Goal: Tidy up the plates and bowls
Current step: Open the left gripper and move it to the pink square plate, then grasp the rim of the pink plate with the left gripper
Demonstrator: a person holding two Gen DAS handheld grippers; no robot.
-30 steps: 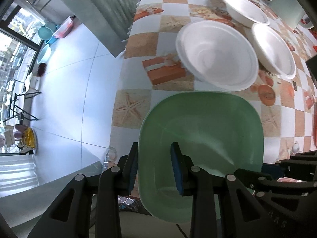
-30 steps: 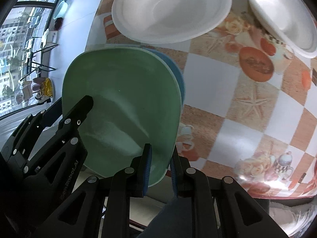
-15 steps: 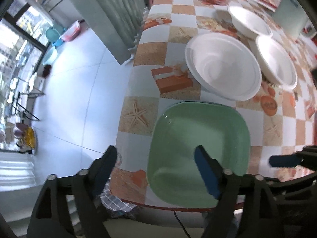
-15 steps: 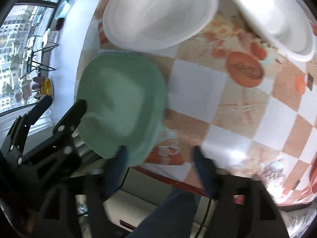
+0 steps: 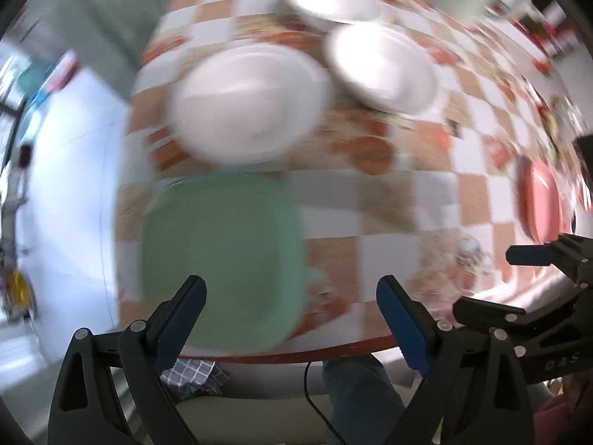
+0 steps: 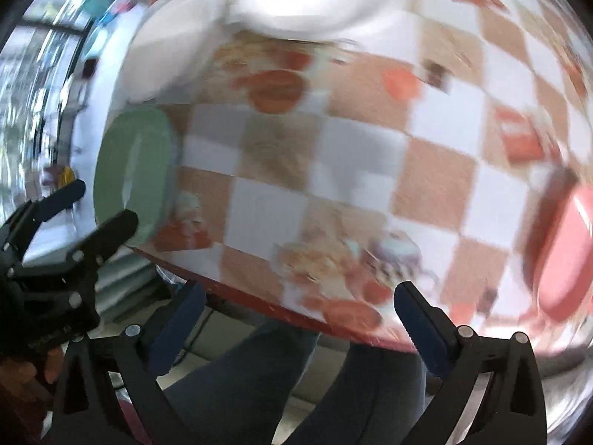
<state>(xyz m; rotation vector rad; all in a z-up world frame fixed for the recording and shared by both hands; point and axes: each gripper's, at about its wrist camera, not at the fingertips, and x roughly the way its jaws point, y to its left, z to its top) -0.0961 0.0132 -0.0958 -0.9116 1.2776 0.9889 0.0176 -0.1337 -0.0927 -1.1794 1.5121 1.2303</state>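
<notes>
left tongs (image 5: 289, 319): gaping wide, empty
right tongs (image 6: 296, 315): gaping wide, empty
green plate (image 5: 222, 259): sitting at counter (image 5: 389, 204) edge, prob overhanging (blurry); a bump w/ tongs risks tipping it off

A square plate (image 5: 222, 259) lies at the table's (image 5: 389, 204) edge, bowls (image 5: 248, 104) behind it.

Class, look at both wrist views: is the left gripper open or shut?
Open. The left gripper has its blue-padded fingers spread wide, holding nothing; the square green plate lies free on the checkered table.
</notes>
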